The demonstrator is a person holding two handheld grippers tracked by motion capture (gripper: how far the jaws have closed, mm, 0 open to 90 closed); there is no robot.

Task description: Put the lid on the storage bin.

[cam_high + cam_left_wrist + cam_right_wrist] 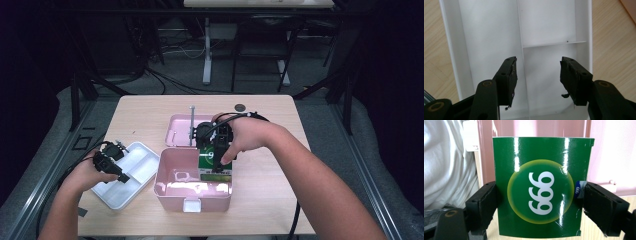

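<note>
My right gripper [218, 159] clamps green 999 box [540, 186] by both side edges, upright over pink bin [192, 192], so it drops in flat against wall. My left gripper [537, 75] spread wide, empty, parked over white tray [461, 50], clear of bin

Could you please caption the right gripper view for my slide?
Right gripper clamps a green box marked 999 before the pink case.

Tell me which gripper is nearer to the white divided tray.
Left. The left gripper hovers open right over the white divided tray; the right gripper is off at the pink box, clamping the green carton.
</note>
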